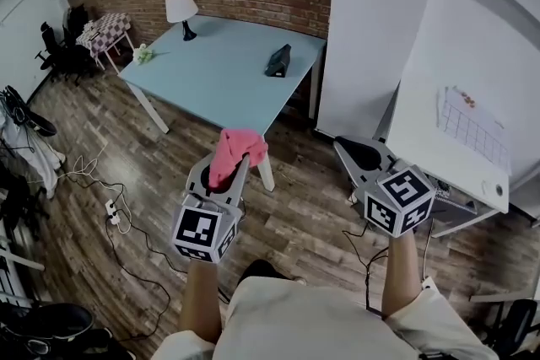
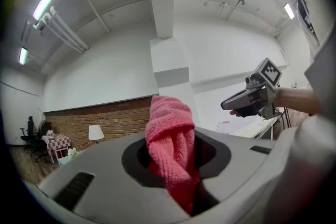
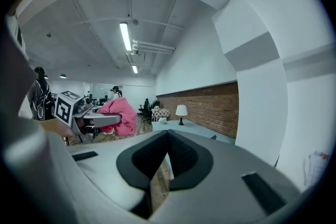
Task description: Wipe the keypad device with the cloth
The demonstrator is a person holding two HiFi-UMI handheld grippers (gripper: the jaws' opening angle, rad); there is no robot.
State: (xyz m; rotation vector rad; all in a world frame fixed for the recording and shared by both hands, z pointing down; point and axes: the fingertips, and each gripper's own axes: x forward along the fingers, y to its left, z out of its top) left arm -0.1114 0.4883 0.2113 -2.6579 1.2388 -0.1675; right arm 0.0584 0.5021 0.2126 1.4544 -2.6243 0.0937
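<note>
The keypad device (image 1: 279, 60) is a small dark object that lies near the right edge of a light-blue table (image 1: 219, 72), well ahead of both grippers. My left gripper (image 1: 226, 178) is held over the wooden floor and is shut on a pink cloth (image 1: 239, 149) that bunches up out of its jaws. In the left gripper view the cloth (image 2: 170, 131) fills the gap of the left gripper (image 2: 176, 165). My right gripper (image 1: 361, 153) is shut with nothing in it. In the right gripper view, the right gripper (image 3: 165, 157) has its jaws together, and the cloth (image 3: 119, 115) shows at the left.
A white lamp (image 1: 180, 8) and a small plant (image 1: 145, 55) stand on the table's far left. A white pillar (image 1: 371, 29) rises at the right. A white board with a chart (image 1: 472, 131) leans at the right. Cables (image 1: 110, 211) lie on the floor at the left, by chairs (image 1: 55, 51).
</note>
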